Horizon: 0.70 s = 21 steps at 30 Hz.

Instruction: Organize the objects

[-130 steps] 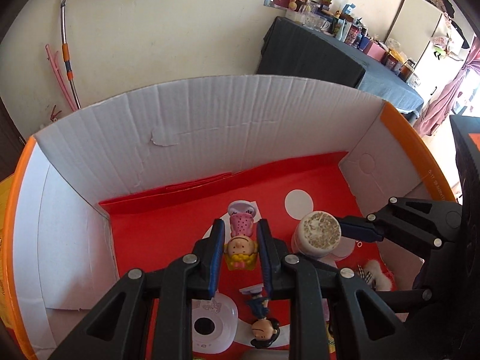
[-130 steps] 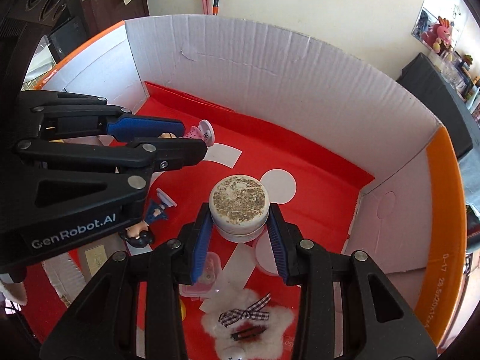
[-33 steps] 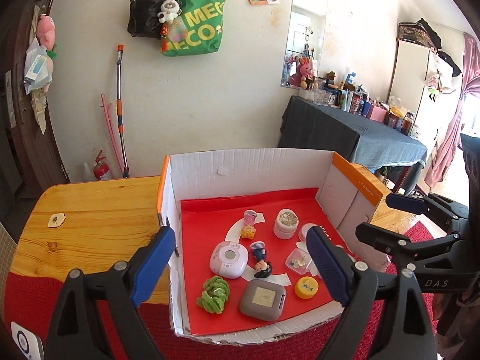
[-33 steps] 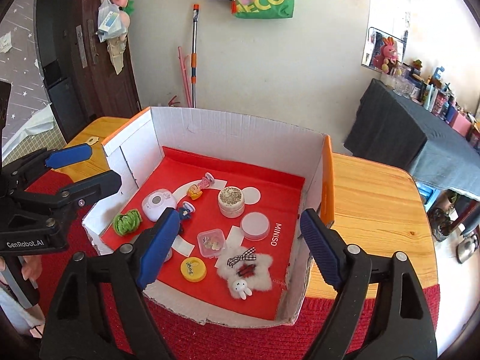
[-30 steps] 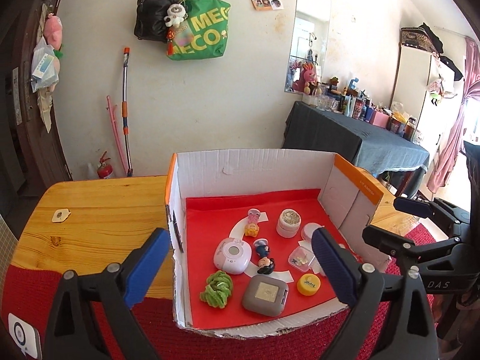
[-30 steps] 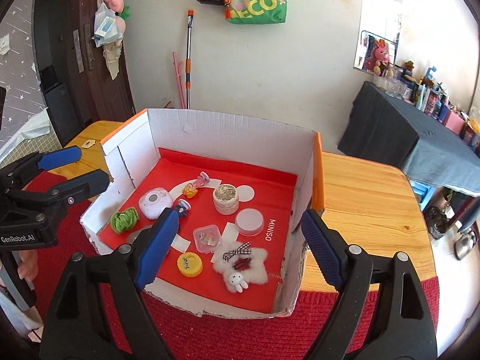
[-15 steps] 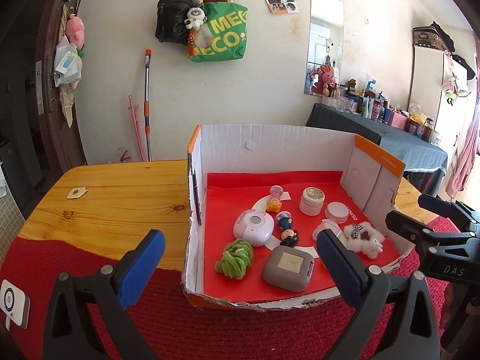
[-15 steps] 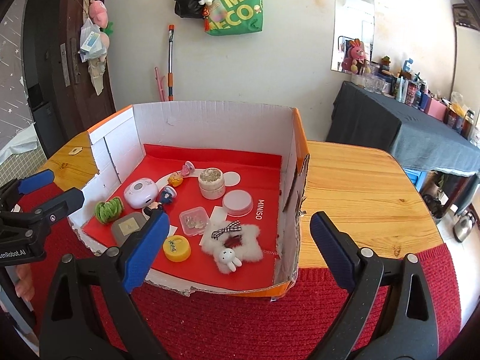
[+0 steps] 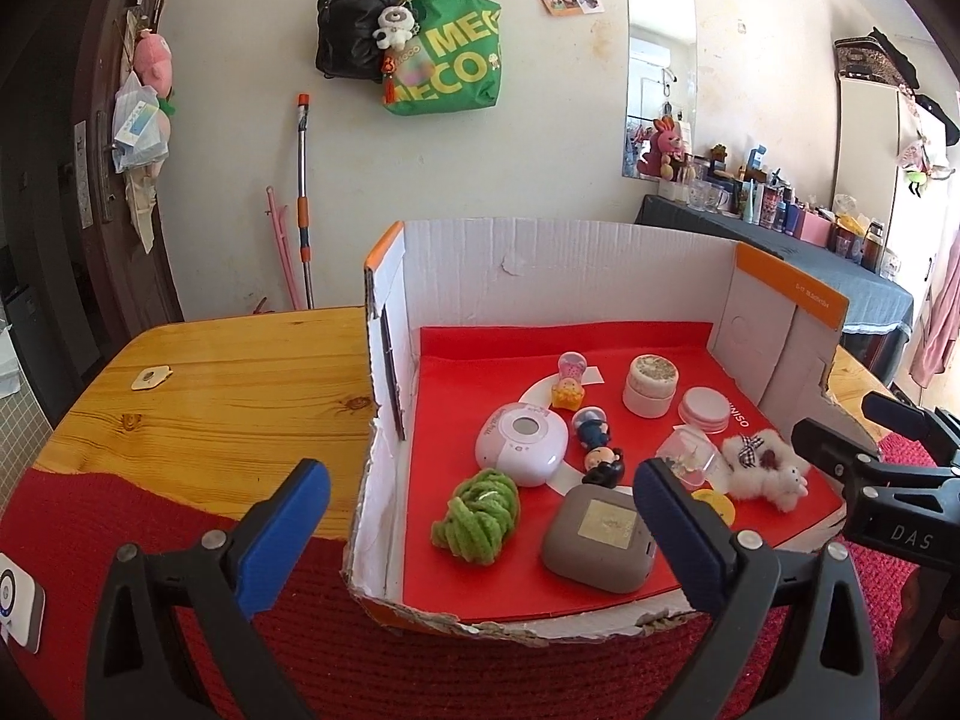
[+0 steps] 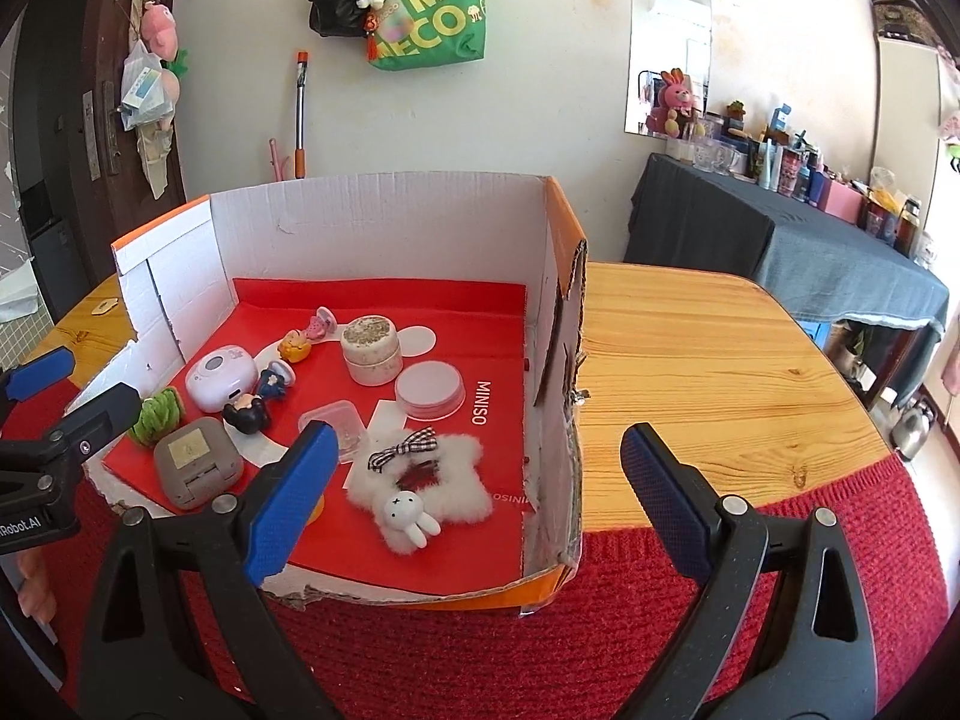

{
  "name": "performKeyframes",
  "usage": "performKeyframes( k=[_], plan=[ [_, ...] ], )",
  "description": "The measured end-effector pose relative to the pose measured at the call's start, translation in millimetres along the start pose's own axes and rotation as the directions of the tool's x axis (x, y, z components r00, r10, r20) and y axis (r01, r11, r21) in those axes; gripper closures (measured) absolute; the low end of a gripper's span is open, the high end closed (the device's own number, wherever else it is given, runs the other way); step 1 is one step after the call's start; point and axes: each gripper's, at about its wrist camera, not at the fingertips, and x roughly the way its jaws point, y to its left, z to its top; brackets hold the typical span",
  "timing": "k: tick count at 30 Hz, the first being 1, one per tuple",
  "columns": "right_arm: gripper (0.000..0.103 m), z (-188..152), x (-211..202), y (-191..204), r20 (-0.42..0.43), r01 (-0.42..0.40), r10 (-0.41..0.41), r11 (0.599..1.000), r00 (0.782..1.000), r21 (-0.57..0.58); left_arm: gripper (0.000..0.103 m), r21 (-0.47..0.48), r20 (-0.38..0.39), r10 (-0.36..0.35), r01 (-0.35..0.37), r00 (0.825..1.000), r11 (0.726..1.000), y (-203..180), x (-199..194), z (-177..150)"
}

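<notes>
A white cardboard box (image 9: pixel 558 252) with orange rims and a red floor stands on the table, also in the right wrist view (image 10: pixel 384 210). Inside lie a cream jar (image 9: pixel 651 385), a pink lid (image 9: pixel 703 409), a pink-white device (image 9: pixel 521 445), a green knit bundle (image 9: pixel 477 516), a grey case (image 9: pixel 599 531), two small figurines (image 9: pixel 567 387) (image 9: pixel 597 444), a clear tub (image 9: pixel 687 461) and a white fluffy clip (image 10: pixel 420 486). My left gripper (image 9: pixel 480 534) is open and empty before the box's front edge. My right gripper (image 10: pixel 480 492) is open and empty near the box's front right corner.
The box sits on a wooden table (image 10: pixel 708 360) with a red knit cloth (image 10: pixel 480 648) at the near edge. A small tag (image 9: pixel 150 378) lies on the wood at left. A dark-covered side table (image 10: pixel 810 240) with bottles stands at the back right.
Both grippers have let go of the figurine and the jar, opened wide and pulled back out of the box. Over the last second they sank lower and drew further back.
</notes>
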Motion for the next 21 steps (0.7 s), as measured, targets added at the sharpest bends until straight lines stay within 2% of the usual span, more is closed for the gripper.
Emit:
performKeyframes(
  k=[4,15,21],
  plan=[
    [0.0,-1.4,-1.7,1.2,0.006,-0.003,0.004,1.0,1.0,-0.01,0.0,-0.011,0.002,0.007,-0.007,1.0,1.0,2.8,-0.2,-0.5],
    [0.0,-2.7,-4.0,2.1,0.006,-0.005,0.005,1.0,1.0,-0.015,0.0,0.028,0.015,0.013,-0.014,1.0,1.0,-3.3,-0.6,-1.9],
    [0.0,-2.7,-5.5,3.6,0.007,-0.003,0.003,1.0,1.0,-0.019,0.0,0.016,0.007,0.012,-0.012,1.0,1.0,-2.0,0.0,-1.9]
  ],
)
